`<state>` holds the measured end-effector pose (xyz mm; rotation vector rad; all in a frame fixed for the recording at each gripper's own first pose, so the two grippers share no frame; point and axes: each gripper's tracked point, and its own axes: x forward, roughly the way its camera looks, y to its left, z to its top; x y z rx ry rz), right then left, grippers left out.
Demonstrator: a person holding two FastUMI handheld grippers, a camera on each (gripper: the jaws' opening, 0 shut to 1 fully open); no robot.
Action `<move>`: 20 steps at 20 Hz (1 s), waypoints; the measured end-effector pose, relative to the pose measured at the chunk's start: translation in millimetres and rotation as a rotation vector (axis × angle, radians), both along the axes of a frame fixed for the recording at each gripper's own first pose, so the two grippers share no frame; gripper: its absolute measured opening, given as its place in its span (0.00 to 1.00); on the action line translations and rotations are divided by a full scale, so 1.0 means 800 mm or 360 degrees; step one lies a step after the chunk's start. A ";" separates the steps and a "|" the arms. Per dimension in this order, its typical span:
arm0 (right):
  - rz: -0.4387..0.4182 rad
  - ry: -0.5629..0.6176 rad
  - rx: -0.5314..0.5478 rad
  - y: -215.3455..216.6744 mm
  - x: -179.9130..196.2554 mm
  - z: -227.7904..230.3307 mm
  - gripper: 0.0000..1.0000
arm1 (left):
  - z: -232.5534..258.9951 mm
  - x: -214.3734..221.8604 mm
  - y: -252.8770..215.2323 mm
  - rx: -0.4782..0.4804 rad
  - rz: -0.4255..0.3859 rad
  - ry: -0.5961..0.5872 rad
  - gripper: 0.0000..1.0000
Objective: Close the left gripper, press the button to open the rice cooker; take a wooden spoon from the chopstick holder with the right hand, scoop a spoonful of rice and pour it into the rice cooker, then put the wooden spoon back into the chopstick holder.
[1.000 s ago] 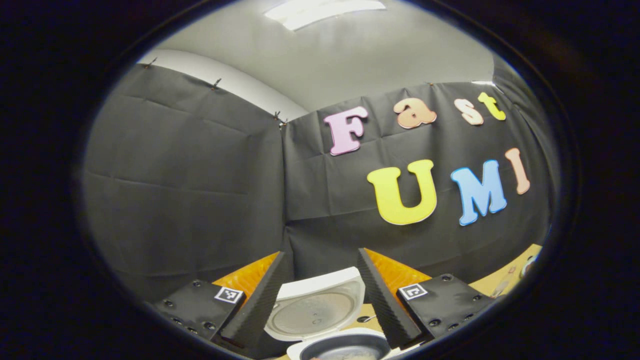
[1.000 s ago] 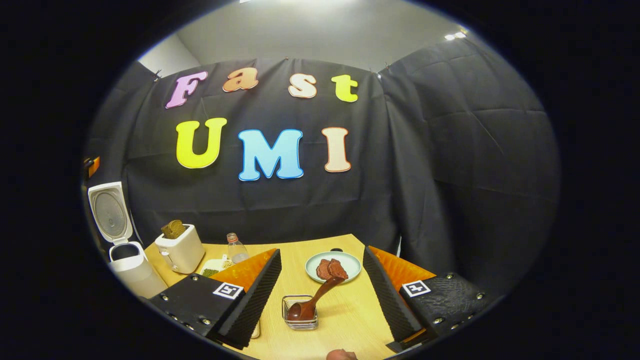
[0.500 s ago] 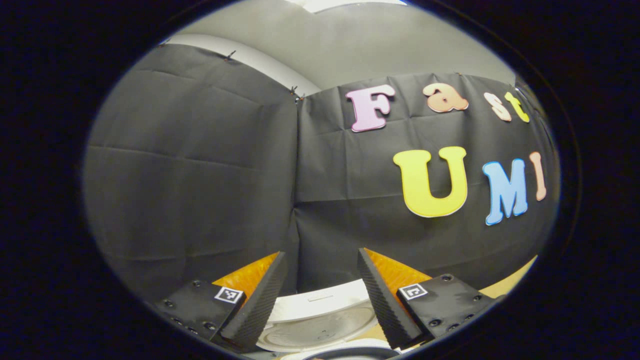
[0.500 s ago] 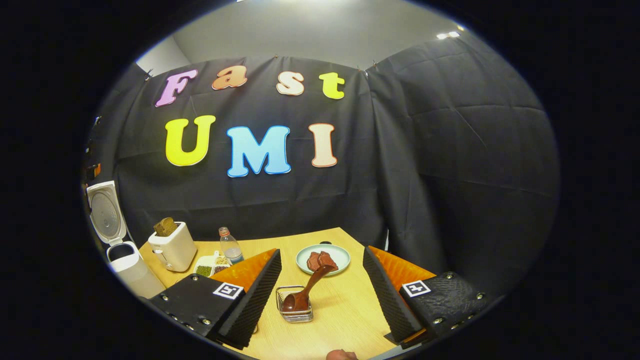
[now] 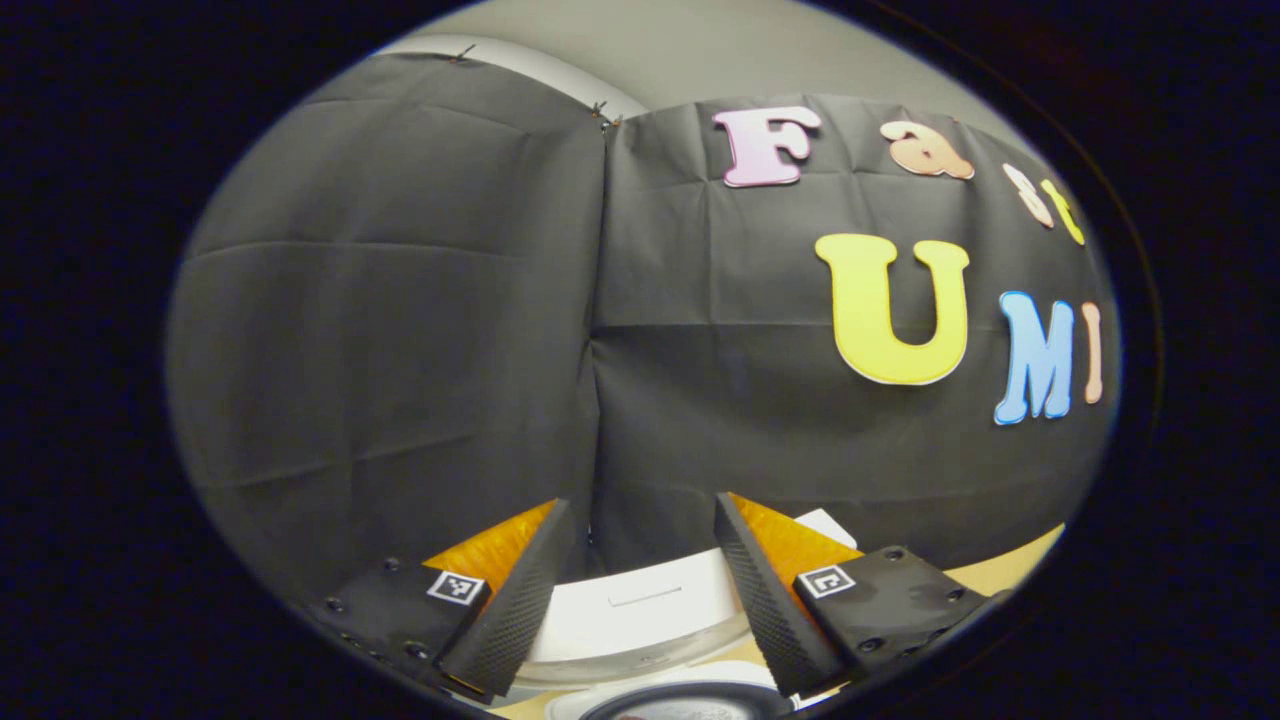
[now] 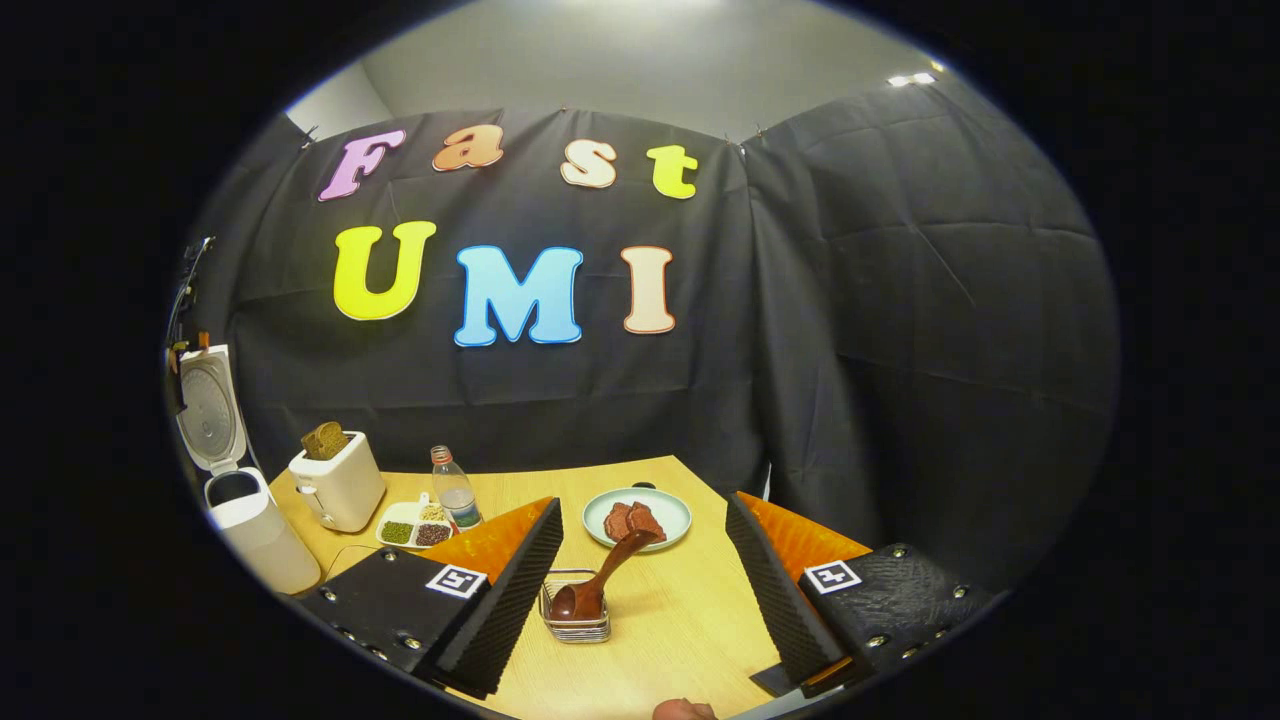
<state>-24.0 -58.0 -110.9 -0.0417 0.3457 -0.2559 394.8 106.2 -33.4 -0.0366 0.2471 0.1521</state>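
While the rice cooker stands at the far left of the worktop with its lid swung upright, the same as a second ago, the right gripper view has drifted so that the cooker, the toaster and the bottle sit a little higher and a divided dish of grains now shows whole beside the bottle. In the left gripper view the raised lid has slid lower and closer between the fingers over the last second, and the pot's dark rim barely peeks in at the bottom. The left gripper is spread apart and holds nothing, as does the right gripper. The wooden spoon leans in the wire chopstick holder, bowl down, handle tilted toward the plate. I judge the opening step done and the spoon pick-up next.
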 end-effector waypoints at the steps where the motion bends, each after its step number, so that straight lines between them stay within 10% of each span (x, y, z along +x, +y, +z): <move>1: 0.0018 -0.0008 -0.0003 0.001 0.002 0.002 0.99 | -0.001 -0.001 0.000 -0.0005 0.0001 0.0004 0.98; 20: 0.0210 -0.0035 -0.0063 -0.055 0.032 0.012 0.99 | -0.024 -0.117 -0.072 -0.0051 -0.0048 0.0114 0.98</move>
